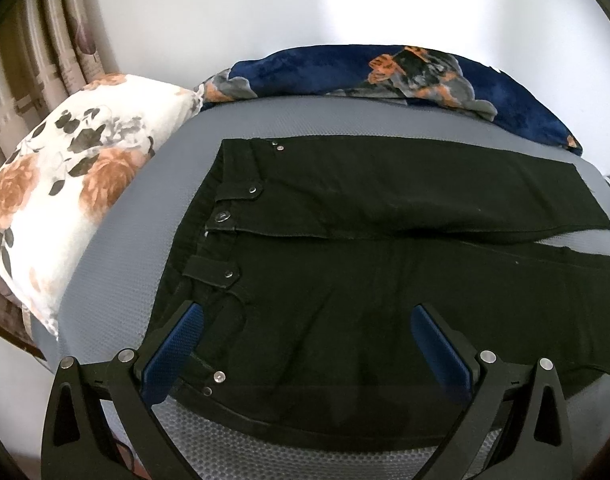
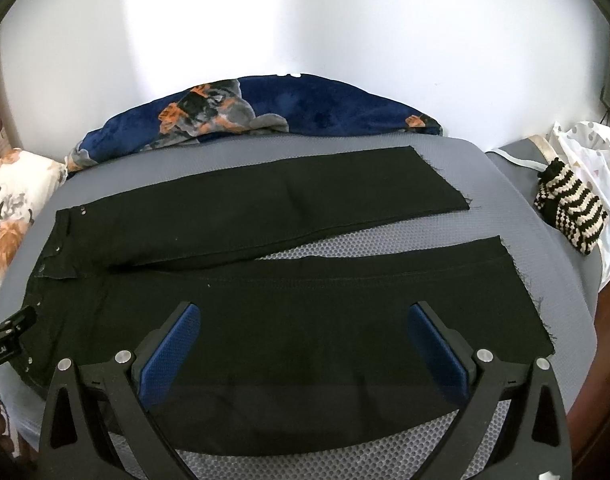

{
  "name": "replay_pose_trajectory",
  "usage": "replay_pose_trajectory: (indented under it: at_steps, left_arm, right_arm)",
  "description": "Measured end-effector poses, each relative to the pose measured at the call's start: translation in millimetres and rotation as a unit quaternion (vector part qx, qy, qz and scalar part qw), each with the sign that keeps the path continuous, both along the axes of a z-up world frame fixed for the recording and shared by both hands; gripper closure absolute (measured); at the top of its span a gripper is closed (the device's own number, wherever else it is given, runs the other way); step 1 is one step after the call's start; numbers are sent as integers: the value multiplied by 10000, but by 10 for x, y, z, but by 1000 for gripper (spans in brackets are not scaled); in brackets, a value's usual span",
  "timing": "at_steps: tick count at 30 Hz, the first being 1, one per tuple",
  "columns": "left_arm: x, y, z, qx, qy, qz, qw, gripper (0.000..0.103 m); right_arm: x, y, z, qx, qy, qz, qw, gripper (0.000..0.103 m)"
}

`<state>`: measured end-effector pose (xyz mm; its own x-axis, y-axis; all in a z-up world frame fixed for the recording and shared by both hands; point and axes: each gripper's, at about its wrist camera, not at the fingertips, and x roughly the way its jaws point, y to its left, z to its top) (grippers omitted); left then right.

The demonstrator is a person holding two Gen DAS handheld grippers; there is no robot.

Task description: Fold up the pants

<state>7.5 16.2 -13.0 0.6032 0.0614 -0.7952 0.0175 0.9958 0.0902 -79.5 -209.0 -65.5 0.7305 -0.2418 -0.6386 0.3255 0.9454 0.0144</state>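
black pants (image 2: 265, 280) lie flat and unfolded on the grey mat (image 2: 505, 168) on the bed, waist to the left, legs running right. the two legs split apart toward the hems, a wedge of mat showing between them in the right wrist view. far leg (image 2: 265, 200) angles up and back, near leg (image 2: 385, 292) runs along the front edge. hems are raw and frayed. waistband (image 1: 221, 216) shows metal buttons and tabbed belt loops.

left gripper (image 1: 305, 320) hangs over the waist end near the front edge, blue pads (image 1: 173, 352) wide apart, nothing between them; cannot tell if the tips touch the cloth. right gripper (image 2: 305, 320) sits over the near leg, pads (image 2: 167, 360) equally spread, holding nothing. left gripper's tip also shows at the left edge of the right wrist view.

behind the pants: a navy blanket (image 1: 385, 68) with orange and grey print, bunched along the white wall (image 1: 265, 0). floral pillow (image 1: 65, 184) left of the waist, curtain (image 1: 45, 60) beyond it. right of the hems, well apart from them: a black-and-cream striped knit item (image 2: 569, 212) lying against a white dotted bag (image 2: 597, 152).
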Motion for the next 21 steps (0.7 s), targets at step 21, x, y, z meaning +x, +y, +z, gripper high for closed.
replay_pose_trajectory:
  at_steps: [21]
  left_arm:
    - [9,3,16,57,-91,70,9999,0]
  right_arm:
    - [-47,14,45,30,-146,2,9999,0]
